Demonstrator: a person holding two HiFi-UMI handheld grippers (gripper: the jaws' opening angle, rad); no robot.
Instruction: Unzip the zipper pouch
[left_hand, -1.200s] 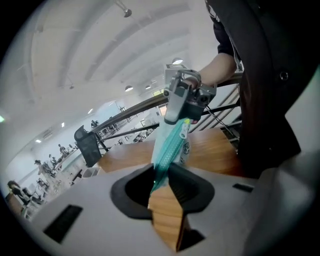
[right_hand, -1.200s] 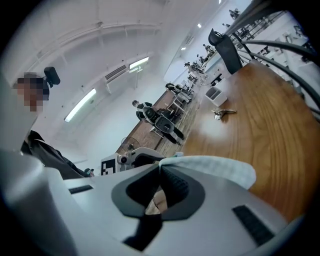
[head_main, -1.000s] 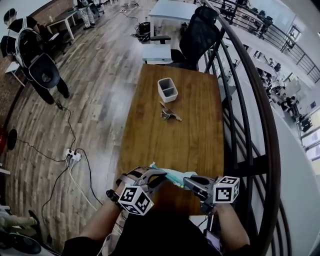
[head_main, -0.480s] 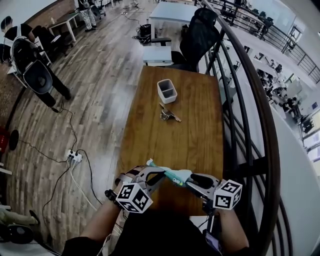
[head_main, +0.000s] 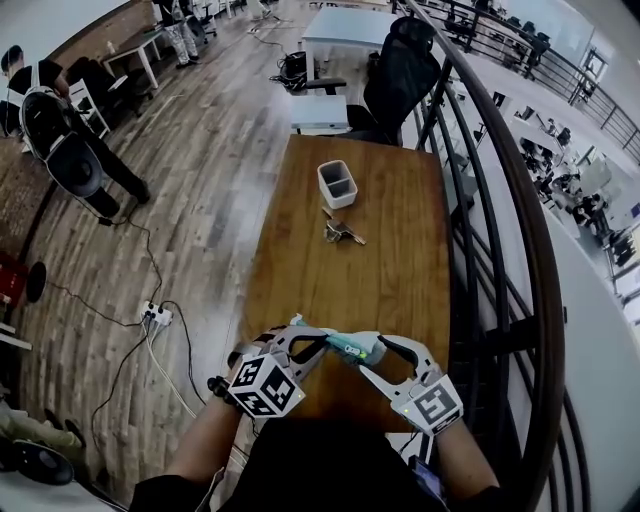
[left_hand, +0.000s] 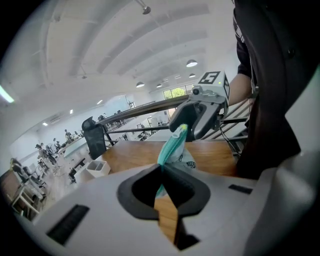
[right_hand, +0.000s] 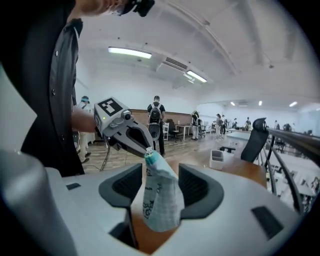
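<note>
The right hand-held gripper (right_hand: 159, 186), shut a second ago, is opening around the zipper pouch (head_main: 350, 347) while the left hand-held gripper (left_hand: 162, 182) keeps it pinched, so probably a re-grip follows.

A white bin (head_main: 337, 184) and keys (head_main: 341, 232) sit on the table (head_main: 395, 285).

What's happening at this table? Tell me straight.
A person holds a teal zipper pouch between two handheld grippers above the near end of the wooden table. The left gripper is clamped on one end. The right gripper has its jaws opening, with the other end loose between them. How far the zipper is undone doesn't show.
</note>
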